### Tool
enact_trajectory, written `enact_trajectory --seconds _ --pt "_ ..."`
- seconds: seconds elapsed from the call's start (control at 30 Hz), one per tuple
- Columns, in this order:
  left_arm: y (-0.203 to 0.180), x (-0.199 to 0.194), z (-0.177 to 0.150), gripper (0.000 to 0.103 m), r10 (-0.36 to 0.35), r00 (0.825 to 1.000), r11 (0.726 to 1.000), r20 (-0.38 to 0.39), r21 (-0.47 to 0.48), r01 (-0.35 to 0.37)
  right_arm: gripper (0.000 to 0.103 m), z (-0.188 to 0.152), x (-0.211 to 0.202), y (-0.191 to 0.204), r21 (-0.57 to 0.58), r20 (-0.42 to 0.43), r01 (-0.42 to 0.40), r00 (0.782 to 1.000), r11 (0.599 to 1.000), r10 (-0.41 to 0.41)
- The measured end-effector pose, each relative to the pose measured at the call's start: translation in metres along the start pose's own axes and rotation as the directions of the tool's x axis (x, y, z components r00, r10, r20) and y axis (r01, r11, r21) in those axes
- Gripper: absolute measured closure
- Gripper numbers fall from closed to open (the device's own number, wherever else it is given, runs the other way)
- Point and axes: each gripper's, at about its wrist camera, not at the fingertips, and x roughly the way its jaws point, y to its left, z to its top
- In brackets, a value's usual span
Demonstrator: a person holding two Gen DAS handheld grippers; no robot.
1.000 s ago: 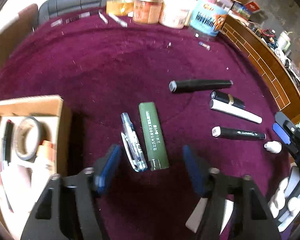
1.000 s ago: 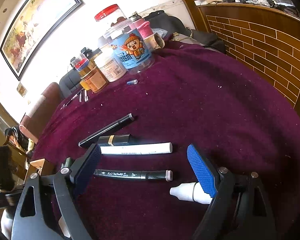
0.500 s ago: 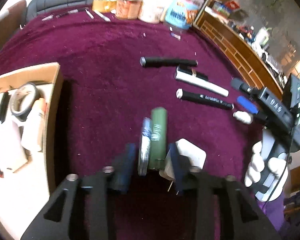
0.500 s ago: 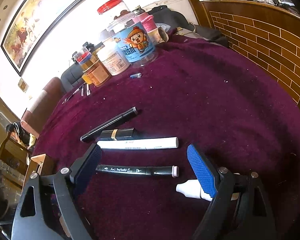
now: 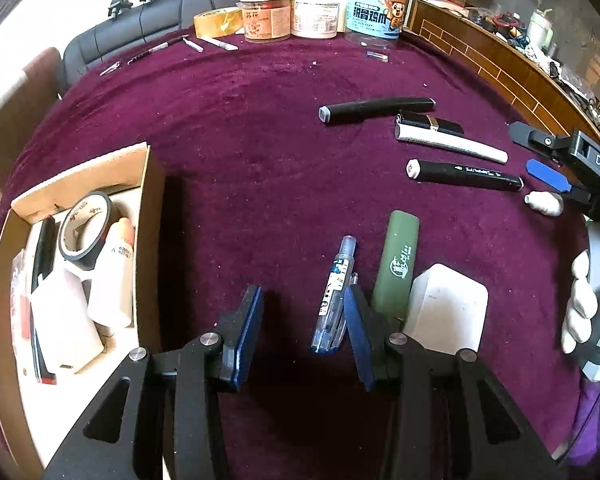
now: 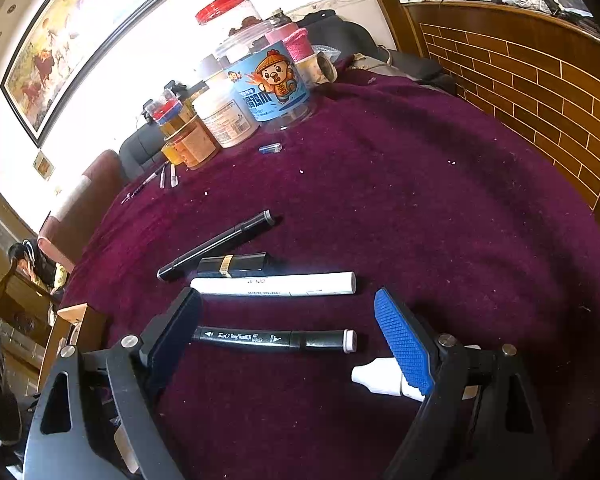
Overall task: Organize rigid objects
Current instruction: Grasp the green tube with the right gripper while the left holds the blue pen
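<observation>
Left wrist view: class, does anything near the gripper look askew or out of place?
Yes. The clear pen lies slanted against one finger of the left gripper, not centred, and the green stick sits outside it, so neither is gripped.

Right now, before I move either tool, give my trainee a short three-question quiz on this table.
1. True or false: the tape roll lies inside the cardboard box.
2. What lies on the cloth between the fingers of the right tool? A black marker; B tape roll; C cup.
3. In the left wrist view, what lies just left of the green case?
Key: 1 true; 2 A; 3 the clear pen.
</observation>
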Motion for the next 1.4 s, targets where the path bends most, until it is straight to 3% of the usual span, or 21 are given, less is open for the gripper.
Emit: enact_trajectory --seconds 0.13,0.27,0.3,0.43,0.6,0.77,0.87,0.93,1.03,1.13,1.23,1.27,1.33,1.4 --pt "-0.020 0.010 0.005 0.068 0.037 0.999 0.996 -0.010 0.077 -0.036 0.015 0.000 0.000 0.001 -0.008 0.001 0.005 1.000 1.000 -0.005" --pt "-0.030 0.012 0.008 0.069 0.073 0.997 0.990 0.032 0.122 -0.076 0.015 -0.001 0.000 0.001 -0.013 0.007 0.022 1.000 1.000 -0.021" --pt "-0.027 0.013 0.008 0.070 0.050 0.998 0.993 0.034 0.109 -0.053 0.015 -0.001 0.001 0.001 -0.015 0.007 0.026 1.000 1.000 -0.026" --pt "-0.024 0.010 0.002 0.096 -0.010 0.999 0.997 0.035 0.076 0.007 0.015 -0.001 0.001 0.004 -0.035 0.016 0.049 0.999 0.998 -0.048" --pt "-0.018 -0.012 -0.012 0.095 -0.095 0.993 0.995 0.067 0.006 0.095 0.015 -0.003 0.005 0.011 -0.086 0.012 0.072 0.997 0.994 -0.071" --pt "-0.002 -0.061 -0.034 0.095 -0.193 0.965 0.975 0.180 -0.075 0.209 0.015 -0.010 -0.007 0.035 -0.180 0.055 0.096 0.995 0.979 -0.087" --pt "0.013 -0.088 -0.048 0.095 -0.230 0.943 0.961 0.239 -0.095 0.259 0.015 -0.018 -0.016 0.067 -0.213 -0.078 -0.034 0.997 0.976 0.017" --pt "0.025 -0.101 -0.056 0.095 -0.235 0.933 0.956 0.272 -0.109 0.273 0.015 -0.027 -0.014 0.099 -0.258 -0.202 -0.117 0.977 0.959 0.065" --pt "0.047 -0.113 -0.068 0.095 -0.236 0.921 0.946 0.311 -0.141 0.290 0.015 -0.042 0.007 0.132 -0.320 -0.322 -0.132 0.947 0.938 0.023" --pt "0.068 -0.120 -0.082 0.095 -0.214 0.917 0.943 0.336 -0.175 0.284 0.022 -0.053 0.037 0.153 -0.377 -0.372 -0.067 0.925 0.924 -0.085" --pt "0.091 -0.122 -0.097 0.095 -0.193 0.918 0.934 0.346 -0.223 0.280 0.033 -0.063 0.067 0.163 -0.409 -0.434 -0.005 0.881 0.913 -0.190" --pt "0.100 -0.123 -0.104 0.095 -0.182 0.919 0.930 0.349 -0.242 0.276 0.038 -0.067 0.068 0.173 -0.466 -0.393 0.026 0.889 0.885 -0.234" --pt "0.119 -0.123 -0.114 0.095 -0.163 0.920 0.921 0.358 -0.279 0.271 0.044 -0.076 0.069 0.183 -0.521 -0.369 0.058 0.884 0.852 -0.286" --pt "0.132 -0.122 -0.121 0.095 -0.154 0.918 0.910 0.364 -0.310 0.276 0.077 -0.086 0.065 0.193 -0.562 -0.339 0.040 0.900 0.826 -0.275"
